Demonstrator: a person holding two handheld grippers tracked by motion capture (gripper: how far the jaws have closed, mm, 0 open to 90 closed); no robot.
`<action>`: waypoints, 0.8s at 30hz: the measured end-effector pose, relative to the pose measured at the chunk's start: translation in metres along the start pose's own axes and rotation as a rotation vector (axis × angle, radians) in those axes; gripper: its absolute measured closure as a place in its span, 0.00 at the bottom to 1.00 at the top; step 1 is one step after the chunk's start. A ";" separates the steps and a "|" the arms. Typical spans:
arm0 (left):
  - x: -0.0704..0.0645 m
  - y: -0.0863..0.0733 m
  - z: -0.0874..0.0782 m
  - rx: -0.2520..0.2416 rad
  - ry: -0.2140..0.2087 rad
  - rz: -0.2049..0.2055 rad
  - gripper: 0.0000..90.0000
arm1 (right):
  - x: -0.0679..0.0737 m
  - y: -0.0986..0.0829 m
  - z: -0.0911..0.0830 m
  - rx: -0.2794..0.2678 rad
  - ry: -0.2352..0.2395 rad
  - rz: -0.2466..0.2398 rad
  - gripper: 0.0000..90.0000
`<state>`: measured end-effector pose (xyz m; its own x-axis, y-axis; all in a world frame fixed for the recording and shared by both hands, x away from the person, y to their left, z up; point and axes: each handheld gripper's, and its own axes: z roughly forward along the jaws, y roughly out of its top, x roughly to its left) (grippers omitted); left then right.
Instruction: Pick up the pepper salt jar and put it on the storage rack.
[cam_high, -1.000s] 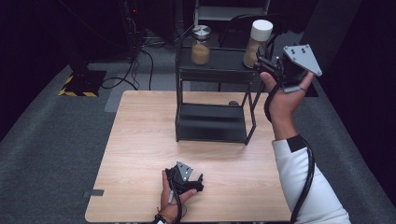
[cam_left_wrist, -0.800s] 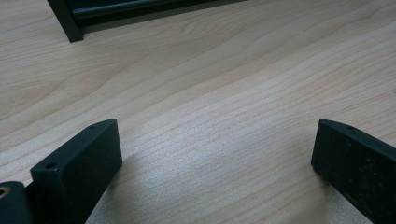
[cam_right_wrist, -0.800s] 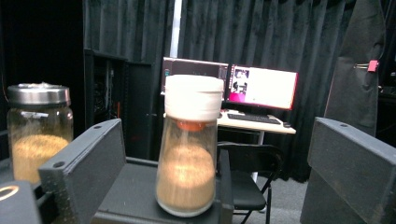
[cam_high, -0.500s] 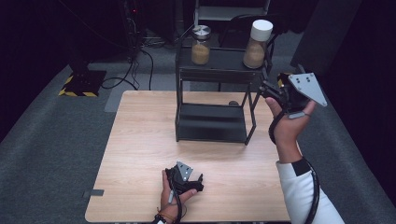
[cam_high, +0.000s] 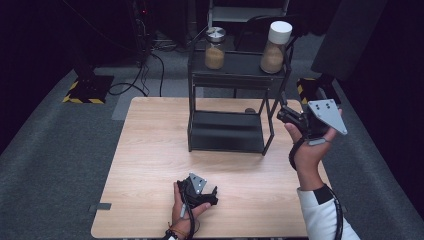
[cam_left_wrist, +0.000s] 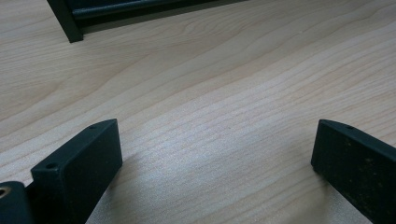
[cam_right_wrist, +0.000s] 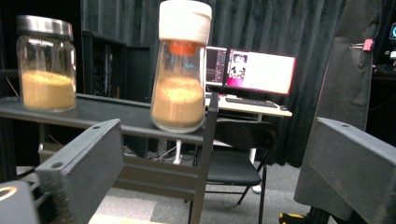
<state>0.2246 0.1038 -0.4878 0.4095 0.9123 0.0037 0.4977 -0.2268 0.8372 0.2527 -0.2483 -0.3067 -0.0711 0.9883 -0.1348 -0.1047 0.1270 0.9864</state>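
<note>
The left gripper rests low over the table, jaws apart; the right gripper (jaws apart, empty) hangs beside the shelf with two jars.

The rack is cut off by the left gripper view's top edge.

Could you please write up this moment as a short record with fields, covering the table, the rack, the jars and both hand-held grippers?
surface: wooden table
rack: black two-tier metal shelf at the table's far side
top tier: metal-lidded glass jar and white-capped jar, both upright, apart, part-filled with tan granules
left hand-held gripper: low on the near table edge, jaws open, empty
right hand-held gripper: raised beside the shelf's right post, jaws open, empty, aimed towards the white-capped jar
</note>
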 end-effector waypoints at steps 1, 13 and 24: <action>0.000 0.000 0.000 0.000 0.000 0.000 0.02 | 0.000 -0.002 -0.002 0.002 0.002 -0.002 0.02; 0.000 0.000 0.000 -0.001 0.000 0.000 0.02 | -0.008 -0.030 -0.022 0.052 0.010 0.001 0.01; 0.000 0.000 0.000 -0.001 0.000 0.000 0.02 | -0.016 -0.054 -0.033 0.100 -0.008 -0.001 0.01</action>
<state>0.2245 0.1038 -0.4879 0.4100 0.9121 0.0038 0.4971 -0.2269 0.8375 0.2265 -0.2734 -0.3615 -0.0626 0.9888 -0.1351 -0.0056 0.1351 0.9908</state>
